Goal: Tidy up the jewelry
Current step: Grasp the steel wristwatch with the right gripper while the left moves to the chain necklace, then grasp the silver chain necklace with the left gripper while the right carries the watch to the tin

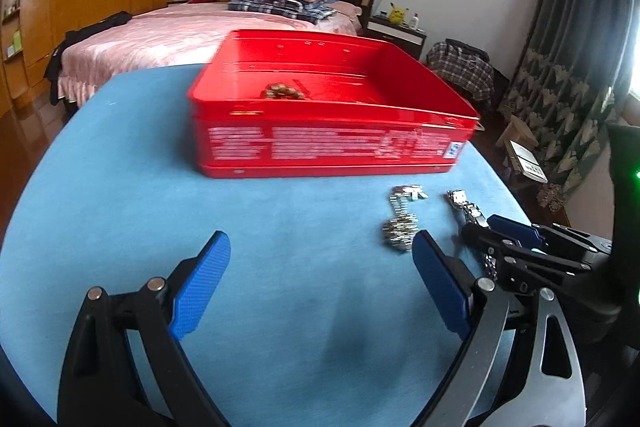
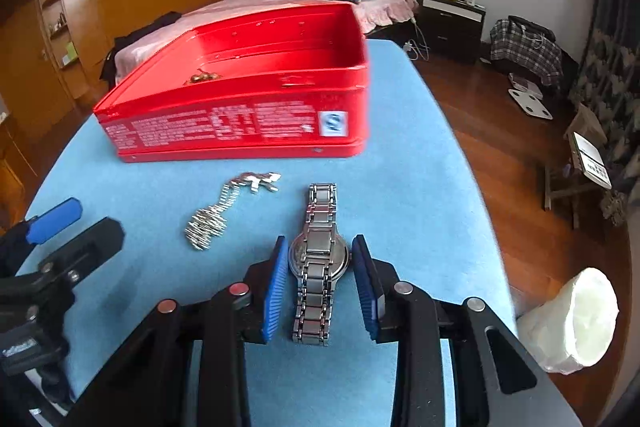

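With my right tool (image 2: 320, 267) half-open astride the silver steel-link wristwatch (image 2: 318, 259), gripping nothing yet, I'd squeeze squarely on its round case, then carry it to the open red metal tin (image 2: 248, 123); my left tool (image 1: 320, 283) hangs wide open and empty.

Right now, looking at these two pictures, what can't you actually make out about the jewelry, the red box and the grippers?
- Silver metal watch: lies face-down in the right wrist view, so its dial is hidden; in the left wrist view the right gripper covers it.
- Gold-coloured piece inside the open red tin box: the near wall hides most; type unclear.
- White print on the box: blurred in both views.
- Silver chain bracelet: links too small to read.
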### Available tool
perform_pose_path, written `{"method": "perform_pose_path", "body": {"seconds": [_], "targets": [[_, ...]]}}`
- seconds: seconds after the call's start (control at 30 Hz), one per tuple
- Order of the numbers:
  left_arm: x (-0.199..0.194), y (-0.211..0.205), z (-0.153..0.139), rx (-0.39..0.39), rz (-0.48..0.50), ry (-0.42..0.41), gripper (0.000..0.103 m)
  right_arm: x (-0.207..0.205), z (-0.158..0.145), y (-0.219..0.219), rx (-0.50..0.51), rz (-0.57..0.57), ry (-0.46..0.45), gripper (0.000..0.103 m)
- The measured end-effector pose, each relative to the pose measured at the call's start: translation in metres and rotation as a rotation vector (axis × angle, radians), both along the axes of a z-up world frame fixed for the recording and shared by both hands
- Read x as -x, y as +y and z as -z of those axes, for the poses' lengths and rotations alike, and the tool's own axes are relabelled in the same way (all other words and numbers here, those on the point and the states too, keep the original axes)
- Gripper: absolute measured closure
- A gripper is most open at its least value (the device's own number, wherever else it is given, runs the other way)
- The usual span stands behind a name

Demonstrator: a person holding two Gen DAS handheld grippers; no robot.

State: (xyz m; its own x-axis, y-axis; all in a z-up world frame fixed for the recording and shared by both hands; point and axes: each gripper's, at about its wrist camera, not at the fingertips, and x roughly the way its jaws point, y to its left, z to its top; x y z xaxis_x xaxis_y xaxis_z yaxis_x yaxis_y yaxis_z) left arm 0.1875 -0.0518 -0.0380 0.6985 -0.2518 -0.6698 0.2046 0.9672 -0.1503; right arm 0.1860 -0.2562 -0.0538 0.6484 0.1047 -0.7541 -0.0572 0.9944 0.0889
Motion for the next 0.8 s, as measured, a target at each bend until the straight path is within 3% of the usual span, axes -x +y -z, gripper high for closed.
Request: {"method": "perform_pose_path", "body": {"seconds": [0.07,0.23,0.4,0.6,0.77,0.8], "targets": [[-0.003,-0.01,0.003,0.008,0.026,0.017,0.029,0.003,-0.001,-0.011,-0.011,0.017,-0.003,0.071],[-0.014,-0.032,0.012,0.019,0.061,0.073,0.04,0.003,0.0,-0.023,-0.037,0.027,-0.004,0.071],[-0.026,-0.049,0.023,-0.028,0.074,0.128,0.051,0.004,0.001,-0.026,-0.07,0.026,-0.011,0.071],[-0.027,-0.059,0.024,-0.045,0.099,0.127,0.063,0.003,0.005,-0.034,-0.089,0.027,-0.021,0.071],[-0.028,-0.067,0.025,-0.064,0.118,0.13,0.086,0.004,0.006,-0.031,-0.068,0.025,-0.033,0.07],[-0.028,-0.066,0.025,-0.058,0.121,0.132,0.086,0.004,0.006,-0.03,-0.06,0.025,-0.035,0.07]]}}
